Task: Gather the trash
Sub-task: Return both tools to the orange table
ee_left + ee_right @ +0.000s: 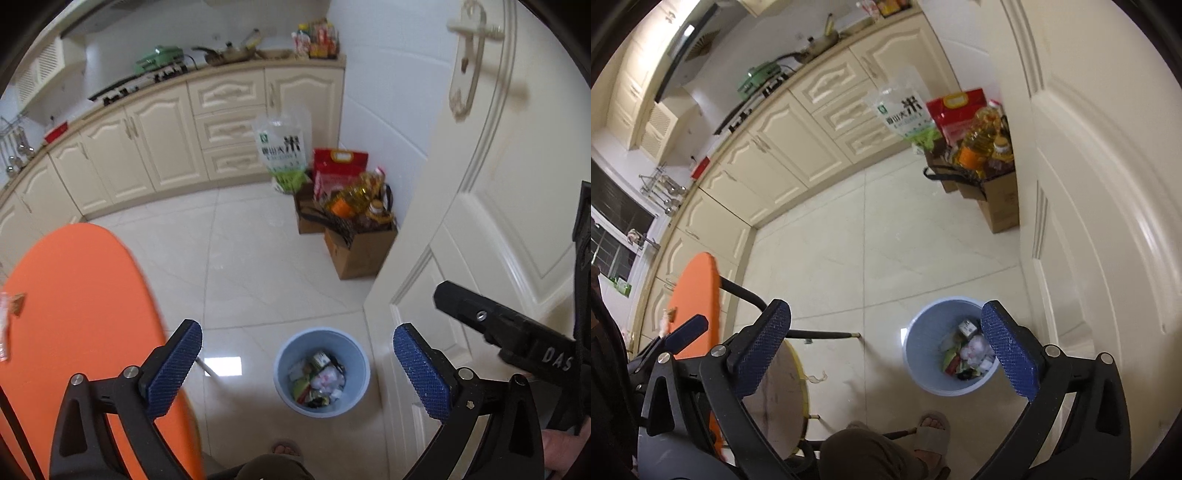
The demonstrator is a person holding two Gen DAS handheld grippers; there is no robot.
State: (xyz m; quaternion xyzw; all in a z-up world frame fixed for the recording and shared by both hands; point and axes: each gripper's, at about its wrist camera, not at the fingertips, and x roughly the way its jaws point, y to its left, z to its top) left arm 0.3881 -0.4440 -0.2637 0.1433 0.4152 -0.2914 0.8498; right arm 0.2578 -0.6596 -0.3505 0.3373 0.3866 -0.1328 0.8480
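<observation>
Two grippers hang above a glossy tiled floor (258, 266), each with its fingers spread wide and nothing between the dimpled blue pads: the left gripper (297, 369) frames a round, pale blue plastic bin (286, 356) that sits between its fingers, nearer the right one, and holds crumpled wrappers (319, 380). From the right gripper (886, 347) the same bin lies behind the right finger (1010, 350), which covers part of its rim. Only the left view shows the smooth orange table (81, 314) broadly beside its left finger and the door's lever handle (476, 31); only the right view shows a worn round stool (783, 387) and a sandalled foot (932, 434).
</observation>
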